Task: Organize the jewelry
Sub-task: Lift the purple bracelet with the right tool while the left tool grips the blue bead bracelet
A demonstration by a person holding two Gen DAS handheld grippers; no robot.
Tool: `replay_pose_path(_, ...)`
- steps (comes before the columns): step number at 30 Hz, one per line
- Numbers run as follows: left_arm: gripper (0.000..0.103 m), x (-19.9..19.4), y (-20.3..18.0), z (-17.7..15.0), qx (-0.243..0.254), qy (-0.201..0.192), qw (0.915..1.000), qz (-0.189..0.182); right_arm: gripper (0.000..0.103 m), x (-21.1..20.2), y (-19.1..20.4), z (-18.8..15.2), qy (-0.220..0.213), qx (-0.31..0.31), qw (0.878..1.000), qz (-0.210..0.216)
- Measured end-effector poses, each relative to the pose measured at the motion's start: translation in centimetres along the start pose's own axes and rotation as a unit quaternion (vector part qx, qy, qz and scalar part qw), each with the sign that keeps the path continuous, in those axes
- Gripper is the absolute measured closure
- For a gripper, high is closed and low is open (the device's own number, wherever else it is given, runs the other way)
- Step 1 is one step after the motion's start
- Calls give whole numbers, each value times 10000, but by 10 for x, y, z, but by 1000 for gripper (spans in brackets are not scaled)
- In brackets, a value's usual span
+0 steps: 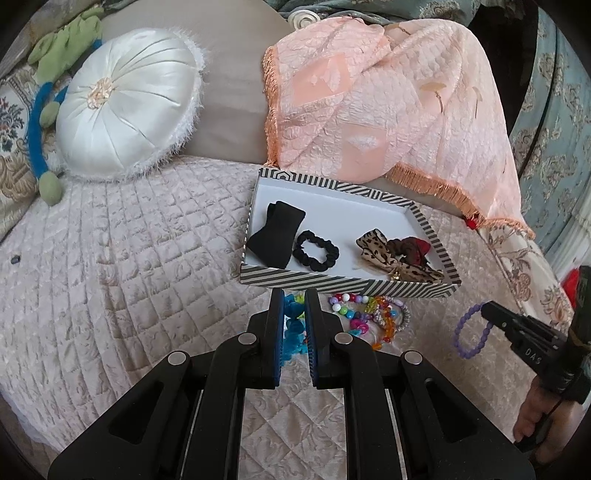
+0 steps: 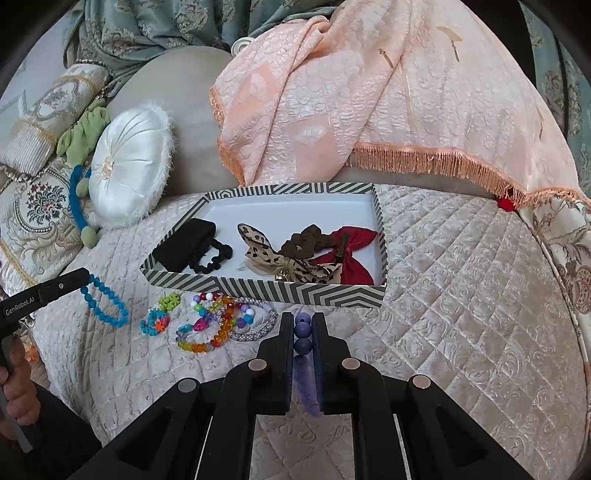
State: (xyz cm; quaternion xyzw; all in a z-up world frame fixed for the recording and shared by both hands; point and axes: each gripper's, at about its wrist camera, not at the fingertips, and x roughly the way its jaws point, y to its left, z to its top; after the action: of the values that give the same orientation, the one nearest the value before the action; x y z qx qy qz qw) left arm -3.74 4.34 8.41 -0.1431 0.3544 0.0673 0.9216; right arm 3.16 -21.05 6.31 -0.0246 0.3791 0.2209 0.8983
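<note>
The left gripper [image 1: 294, 314] pinches a blue bead bracelet [image 2: 105, 302] between its jaws, lifted above the quilted bed [image 1: 129, 258]. The right gripper [image 2: 303, 332] pinches a purple bead bracelet [image 1: 471, 332]. Beyond them, a pile of colourful bracelets [image 2: 218, 319] lies on the quilt, just before the striped box [image 2: 258, 288] holding scrunchies and bows.

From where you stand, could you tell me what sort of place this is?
Most likely a bedroom: a quilted bedspread covers the surface, a round white satin cushion sits at its head, and patterned drapes hang behind.
</note>
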Motion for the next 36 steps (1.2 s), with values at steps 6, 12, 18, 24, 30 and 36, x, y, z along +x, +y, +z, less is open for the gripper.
replay_pose_path(6, 93, 0, 0, -1, 50, 8, 9999, 112, 95, 0, 0, 0, -1, -4, 10000, -43)
replay_pose_path(12, 93, 0, 0, 0, 49, 6, 9999, 116, 95, 1, 1, -1, 19, -3, 10000, -55)
replay_pose_path(18, 93, 1, 0, 0, 50, 12, 9999, 111, 95, 2, 2, -1, 22, -19, 10000, -60)
replay_pose_path(24, 93, 1, 0, 0, 45, 15, 9999, 117, 95, 2, 2, -2, 19, -24, 10000, -62)
replay_pose_path(30, 93, 2, 1, -1, 39, 18, 9999, 131, 95, 2, 2, -2, 22, -6, 10000, -70)
replay_pose_path(36, 93, 2, 1, -1, 31, 27, 9999, 136, 95, 2, 3, -2, 28, -13, 9999, -107)
